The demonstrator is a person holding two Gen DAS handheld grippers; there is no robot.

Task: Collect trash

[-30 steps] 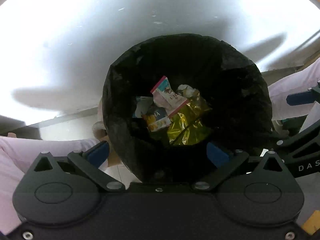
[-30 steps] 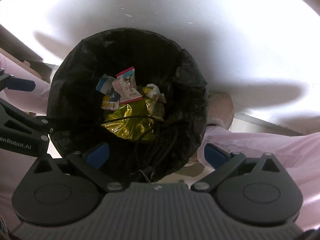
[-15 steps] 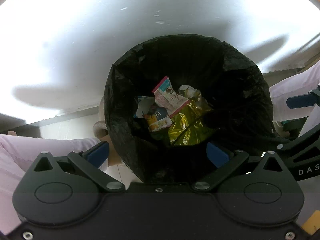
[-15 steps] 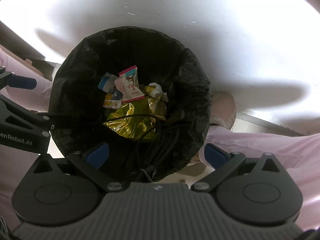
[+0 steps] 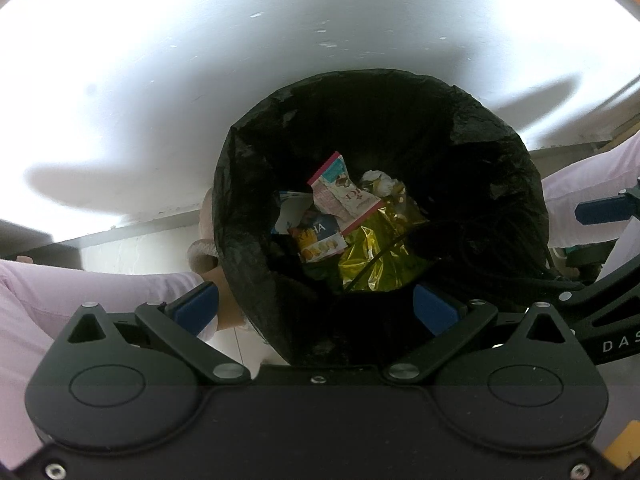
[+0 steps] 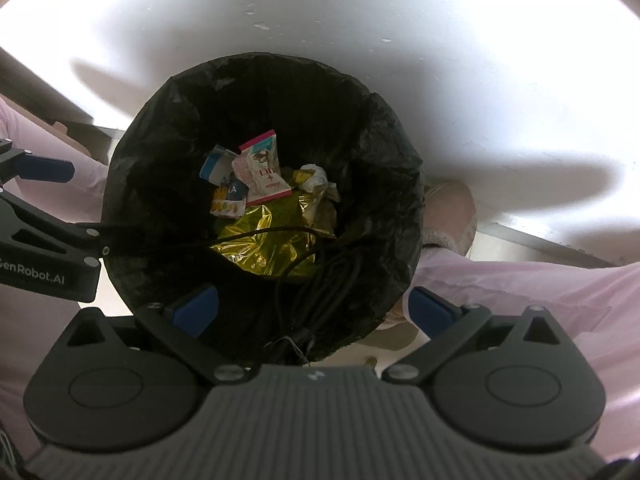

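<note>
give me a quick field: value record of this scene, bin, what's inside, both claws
container: black bag-lined bin, seen from above, mouth open
contents: pink-and-white wrapper on top; blue-and-yellow snack packet beside it; yellow-gold foil wrapper beneath; crumpled white paper; black cable lying across the foil
left claw: open, holds nothing, over the bin
right claw: open, holds nothing, over the bin
surface behind bin: white table
person: pale pink trouser leg next to the bin
</note>
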